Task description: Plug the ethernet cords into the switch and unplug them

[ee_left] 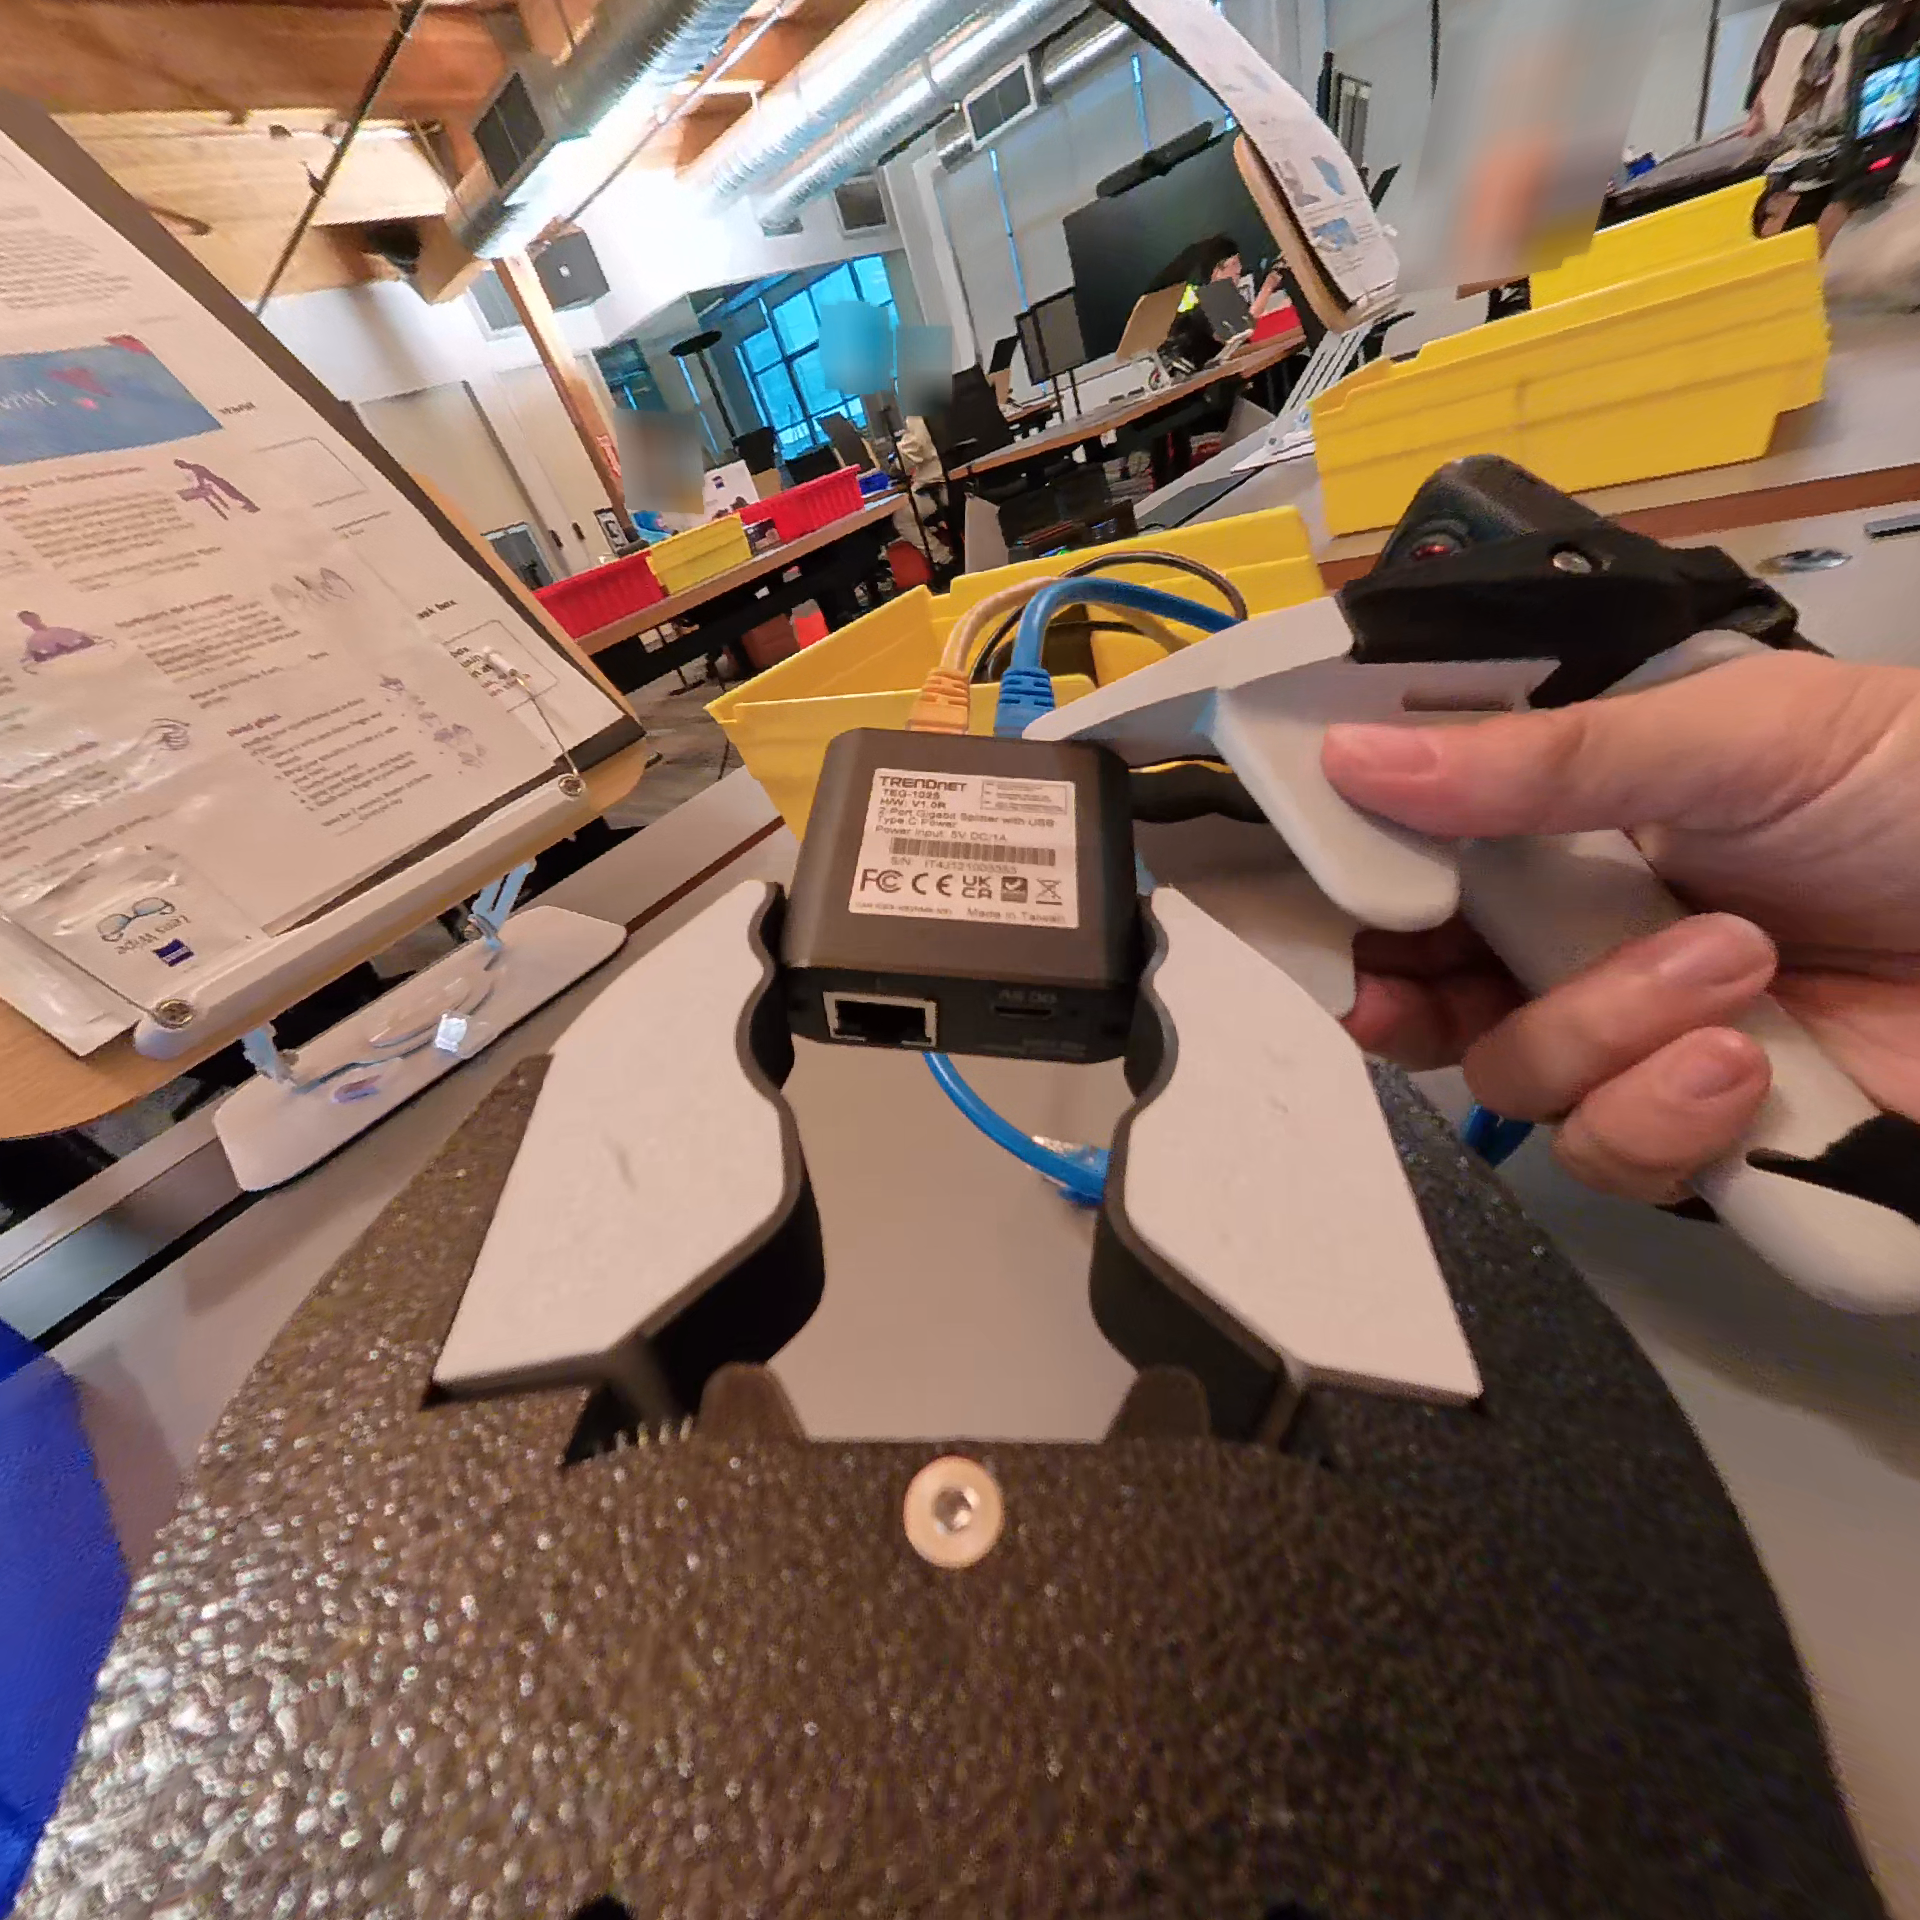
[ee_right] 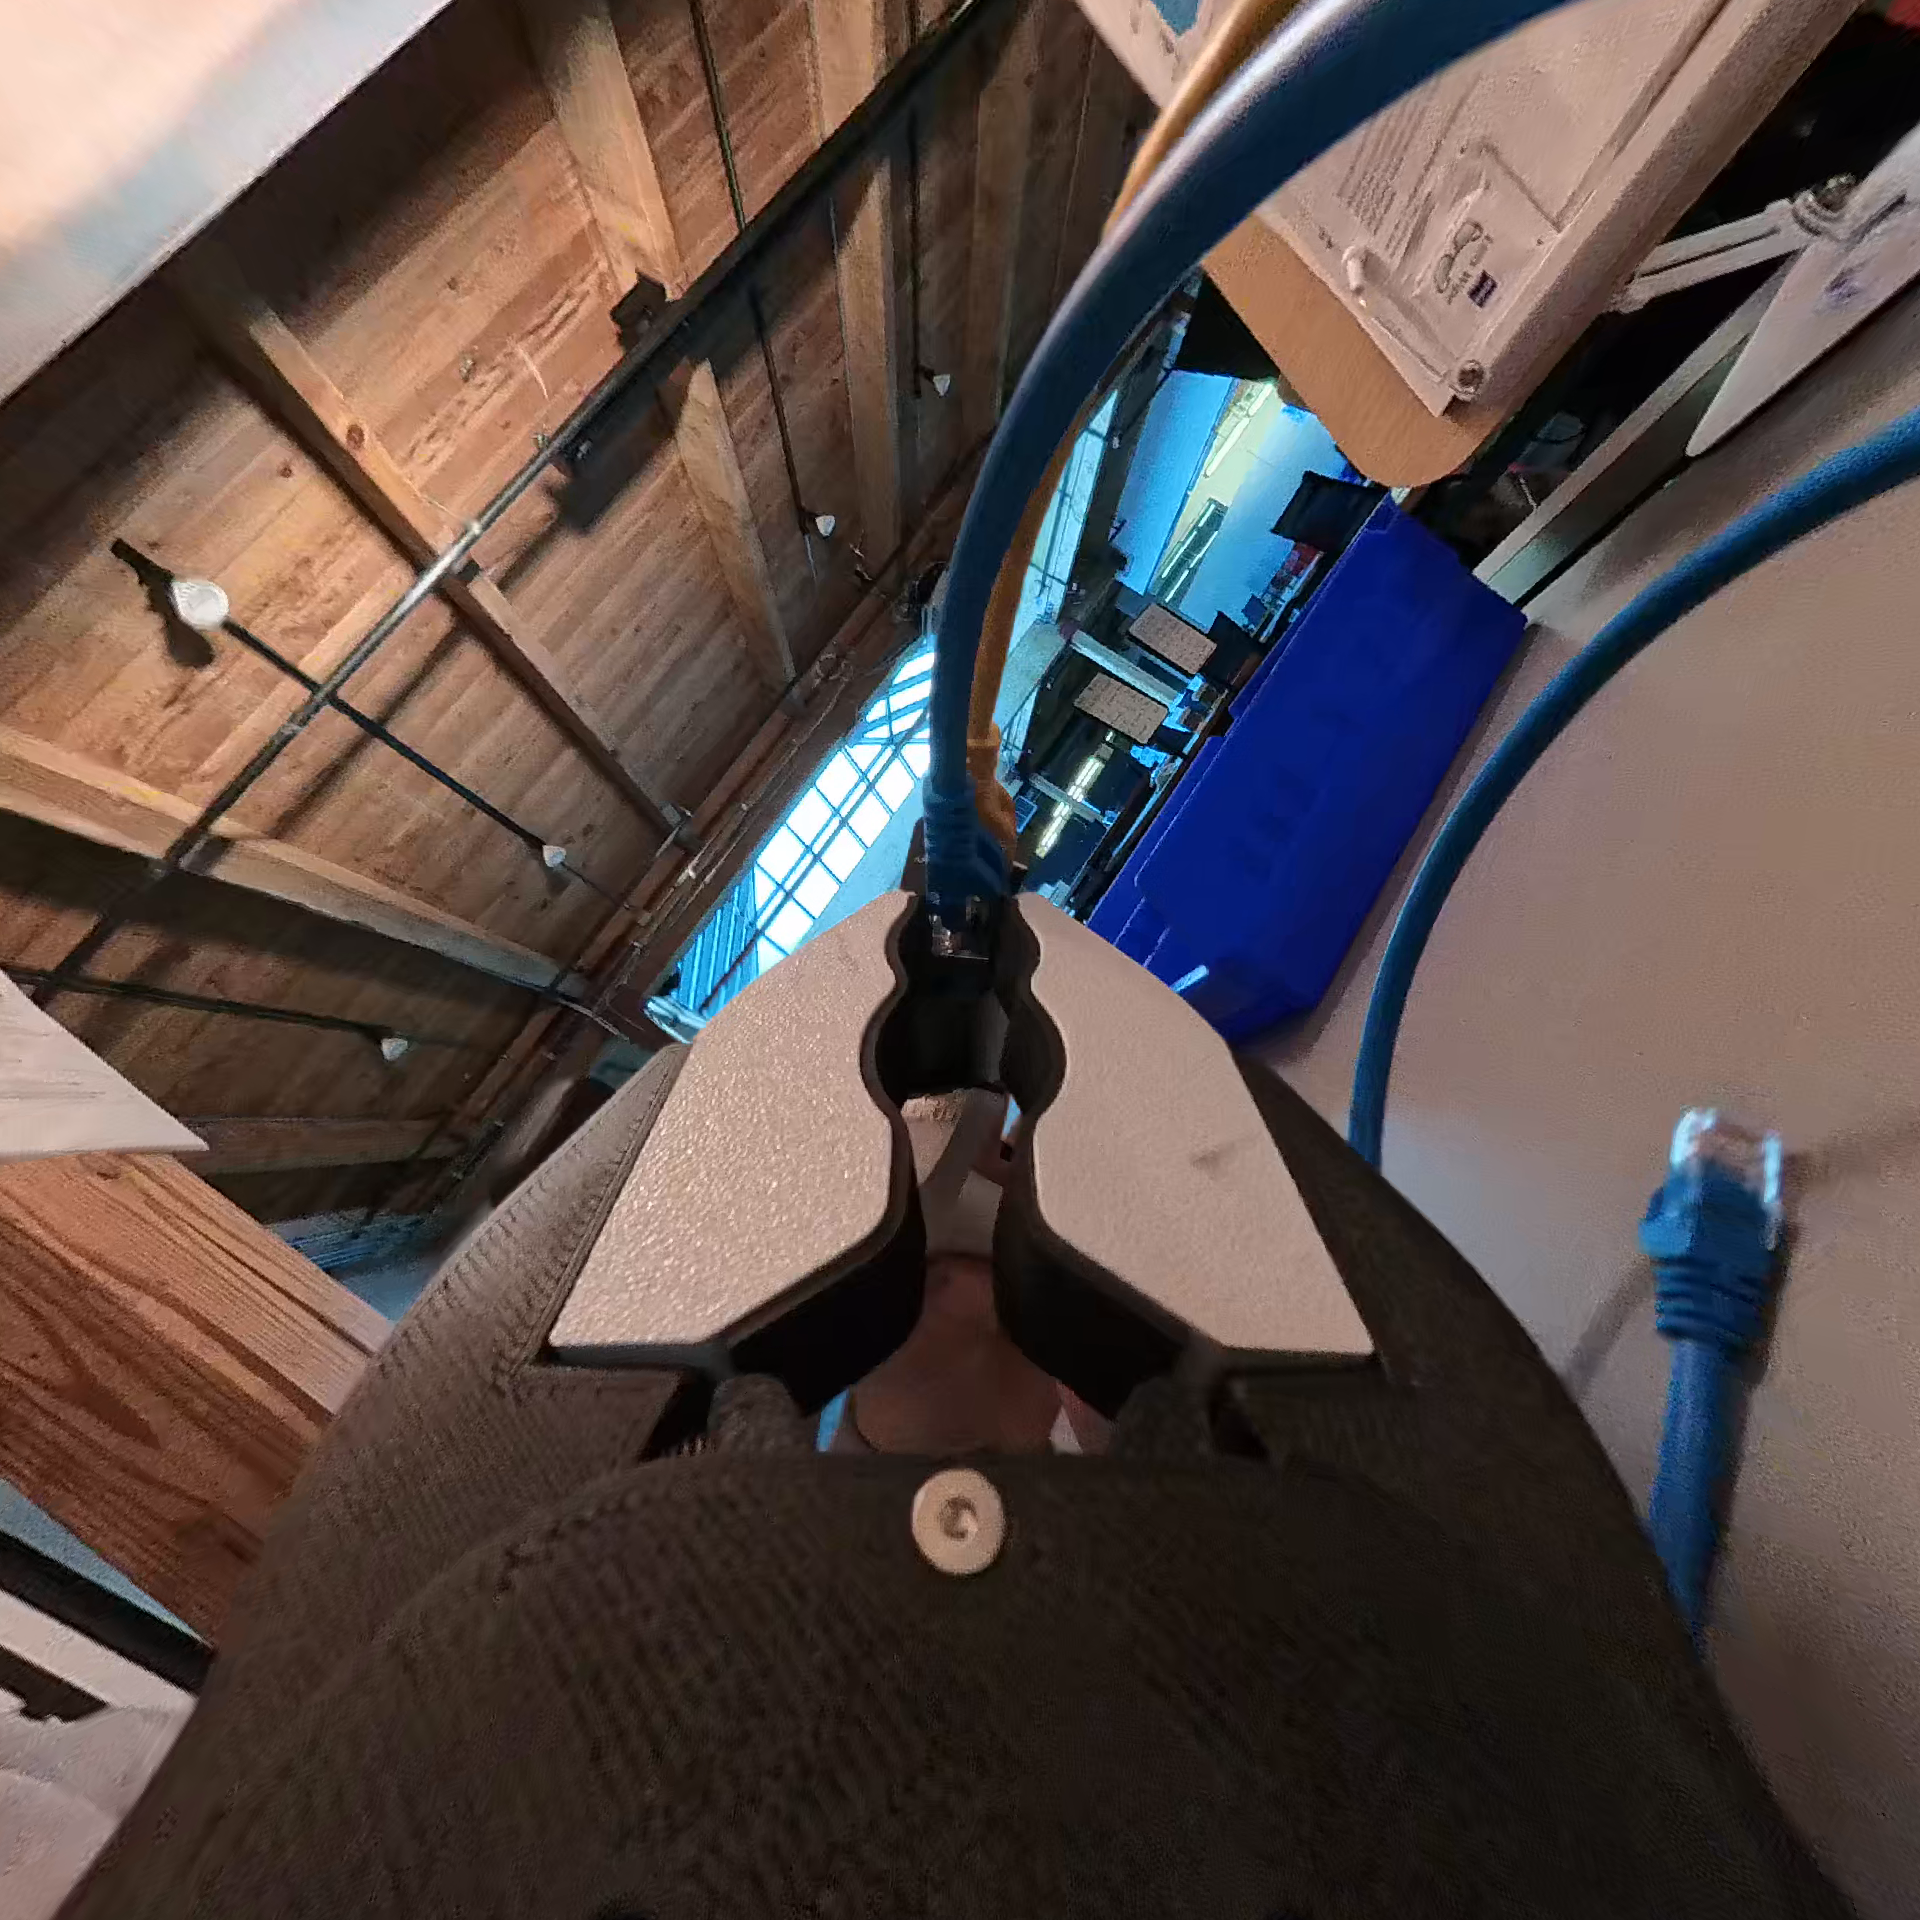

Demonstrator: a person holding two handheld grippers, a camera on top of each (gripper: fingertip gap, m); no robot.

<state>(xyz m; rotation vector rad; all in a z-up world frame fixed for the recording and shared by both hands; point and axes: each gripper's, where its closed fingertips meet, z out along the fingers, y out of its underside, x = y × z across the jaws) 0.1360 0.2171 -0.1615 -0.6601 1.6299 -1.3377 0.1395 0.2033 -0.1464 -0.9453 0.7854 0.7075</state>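
Note:
My left gripper [ee_left: 956, 935] is shut on the black switch [ee_left: 966, 842] and holds it above the table, label side up. An orange cord's plug [ee_left: 940, 696] and a blue cord's plug [ee_left: 1023, 691] sit in the switch's far side. The port [ee_left: 881, 1018] on its near face is empty. My right gripper [ee_left: 1070, 722], held by a hand [ee_left: 1662, 883], reaches in from the right. In the right wrist view this gripper [ee_right: 961, 935] is shut on the blue plug [ee_right: 956, 842]. The orange cord [ee_right: 992, 769] runs behind it. A loose blue plug [ee_right: 1714, 1226] lies on the table and also shows in the left wrist view [ee_left: 1081, 1164].
A tilted document stand [ee_left: 260, 623] with printed sheets stands at the left. A yellow bin [ee_left: 831, 727] sits just behind the switch, with more yellow bins [ee_left: 1579, 416] at the back right. A blue bin [ee_right: 1320, 790] stands by the grey table [ee_right: 1662, 935]. My left and right fingertips are right by each other.

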